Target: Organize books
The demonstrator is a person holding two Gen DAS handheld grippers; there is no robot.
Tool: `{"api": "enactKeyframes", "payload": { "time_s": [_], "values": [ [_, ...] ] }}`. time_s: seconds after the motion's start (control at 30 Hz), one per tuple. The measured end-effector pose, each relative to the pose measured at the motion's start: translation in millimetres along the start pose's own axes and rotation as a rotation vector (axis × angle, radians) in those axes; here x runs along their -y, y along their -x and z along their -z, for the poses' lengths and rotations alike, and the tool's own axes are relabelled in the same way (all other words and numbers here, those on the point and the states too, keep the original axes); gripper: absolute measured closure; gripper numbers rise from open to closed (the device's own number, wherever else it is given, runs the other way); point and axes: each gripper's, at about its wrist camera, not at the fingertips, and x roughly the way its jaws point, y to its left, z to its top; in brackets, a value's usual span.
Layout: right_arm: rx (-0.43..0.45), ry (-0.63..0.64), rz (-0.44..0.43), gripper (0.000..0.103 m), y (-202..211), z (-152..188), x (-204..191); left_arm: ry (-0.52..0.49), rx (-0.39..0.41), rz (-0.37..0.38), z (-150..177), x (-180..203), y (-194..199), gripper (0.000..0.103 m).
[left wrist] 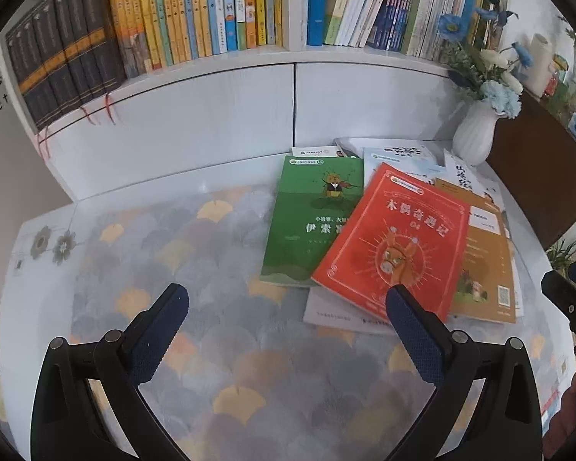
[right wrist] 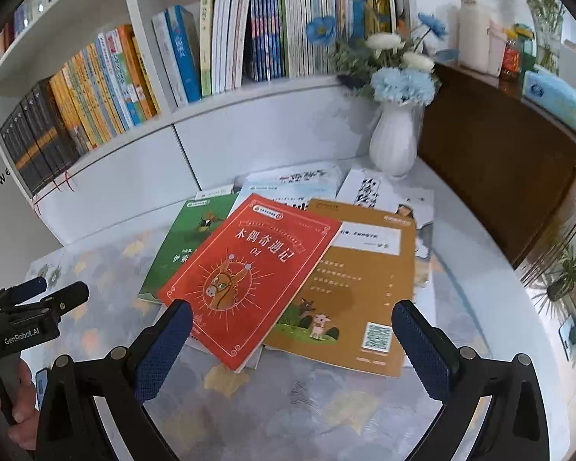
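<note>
A loose pile of books lies on the patterned desk mat. On top is a red book, overlapping a green book to its left and an ochre book to its right. White books lie underneath and behind. My left gripper hovers open before the pile, its right fingertip over the red book's near corner. My right gripper is open, spanning the near edges of the red and ochre books. Nothing is held.
A white shelf behind the desk holds rows of upright books. A white vase of blue flowers stands at the back right. A brown cabinet borders the right side. A hand holds the left gripper.
</note>
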Motion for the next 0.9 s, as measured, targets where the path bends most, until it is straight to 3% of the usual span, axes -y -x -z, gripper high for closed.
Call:
{"api": "enactKeyframes", "payload": {
  "time_s": [0.3, 0.4, 0.5, 0.77, 0.9],
  "values": [
    [-0.065, -0.001, 0.020, 0.000, -49, -6, 2, -0.093, -0.013, -0.023, -24, 15, -47, 0.001],
    [-0.097, -0.029, 0.004, 0.001, -67, -7, 8, -0.080, -0.039, 0.004, -29, 15, -68, 0.001],
    [-0.131, -0.040, 0.009, 0.014, -85, -8, 9, -0.075, -0.080, 0.045, -34, 18, -92, 0.006],
    [-0.177, -0.034, 0.011, 0.015, -116, -4, 10, -0.135, -0.111, 0.096, -45, 37, -129, 0.006],
    [-0.216, -0.062, 0.010, 0.015, -131, 0, 18, -0.155, -0.133, 0.084, -49, 43, -144, 0.010]
  ]
}}
